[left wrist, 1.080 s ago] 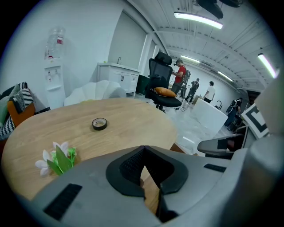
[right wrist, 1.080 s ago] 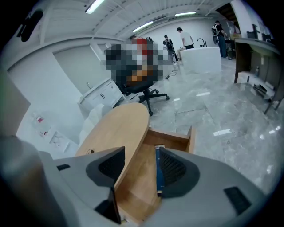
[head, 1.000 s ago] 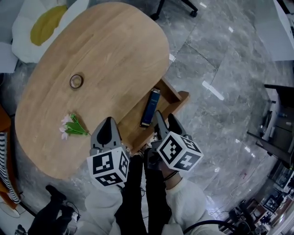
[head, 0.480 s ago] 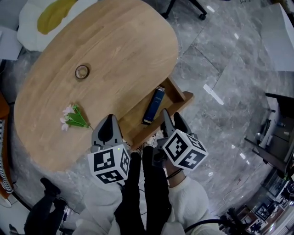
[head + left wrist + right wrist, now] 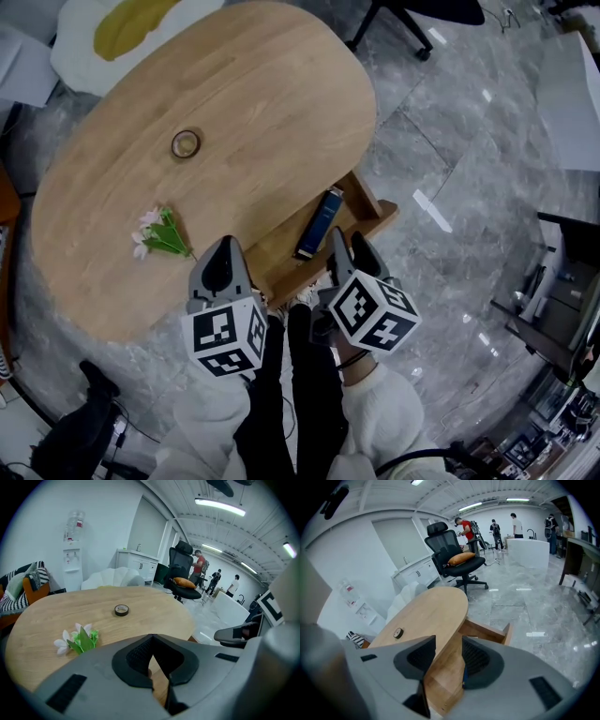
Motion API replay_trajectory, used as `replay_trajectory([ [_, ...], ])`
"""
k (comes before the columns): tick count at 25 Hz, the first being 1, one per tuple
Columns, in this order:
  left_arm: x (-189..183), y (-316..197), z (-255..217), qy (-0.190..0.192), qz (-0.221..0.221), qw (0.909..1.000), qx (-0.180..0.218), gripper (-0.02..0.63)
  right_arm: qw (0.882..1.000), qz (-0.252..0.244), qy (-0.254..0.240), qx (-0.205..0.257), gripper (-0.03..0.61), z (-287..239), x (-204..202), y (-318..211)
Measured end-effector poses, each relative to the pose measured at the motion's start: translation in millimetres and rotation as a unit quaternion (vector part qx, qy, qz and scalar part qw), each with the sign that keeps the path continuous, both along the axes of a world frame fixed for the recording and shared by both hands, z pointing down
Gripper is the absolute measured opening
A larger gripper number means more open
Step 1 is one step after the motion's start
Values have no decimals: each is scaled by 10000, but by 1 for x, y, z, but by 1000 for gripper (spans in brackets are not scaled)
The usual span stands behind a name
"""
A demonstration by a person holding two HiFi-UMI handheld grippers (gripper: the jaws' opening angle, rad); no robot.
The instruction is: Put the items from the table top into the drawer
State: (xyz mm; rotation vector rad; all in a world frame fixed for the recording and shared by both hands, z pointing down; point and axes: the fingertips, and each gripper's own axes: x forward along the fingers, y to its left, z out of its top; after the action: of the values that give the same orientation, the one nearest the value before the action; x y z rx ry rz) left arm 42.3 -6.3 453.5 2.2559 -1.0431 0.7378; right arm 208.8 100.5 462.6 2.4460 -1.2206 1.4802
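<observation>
Right gripper (image 5: pixel 348 242) jaws slightly narrower, empty, near open drawer (image 5: pixel 367 195).

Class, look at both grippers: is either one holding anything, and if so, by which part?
Nothing is held. The left gripper is shut and empty. The right gripper is open, its jaws having just closed slightly, with nothing gripped between them.

Legible text: none is showing | left marker cube (image 5: pixel 223 339), right marker cube (image 5: pixel 375 312): are displaying black-and-white square patterns only | blue item (image 5: pixel 319 222) in drawer (image 5: pixel 370 202): print is showing too small to read
</observation>
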Motion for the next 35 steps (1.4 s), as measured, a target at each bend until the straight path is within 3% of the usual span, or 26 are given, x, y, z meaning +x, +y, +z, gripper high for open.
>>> replay_trajectory([
  [8,-40,-13,-2,72,-537,9985,-18,-6,9987,-410,271,-121,109,-9,-24,-25],
  [12,-68,-24,-6,137,-894,9959,-10,-6,9962,-766,402,-118,77,-16,-45,-47],
  [18,-108,-31,-20,124,-1392,9902,31,-6,9891,-1386,486,-62,67,-34,-77,-73],
  [25,-136,-24,-6,28,-1910,9815,-89,-6,9794,-1963,441,-188,67,-24,-103,-76],
  [35,-142,-17,-19,54,-2146,9767,-6,-6,9683,-2449,479,-64,67,-37,-116,-85],
])
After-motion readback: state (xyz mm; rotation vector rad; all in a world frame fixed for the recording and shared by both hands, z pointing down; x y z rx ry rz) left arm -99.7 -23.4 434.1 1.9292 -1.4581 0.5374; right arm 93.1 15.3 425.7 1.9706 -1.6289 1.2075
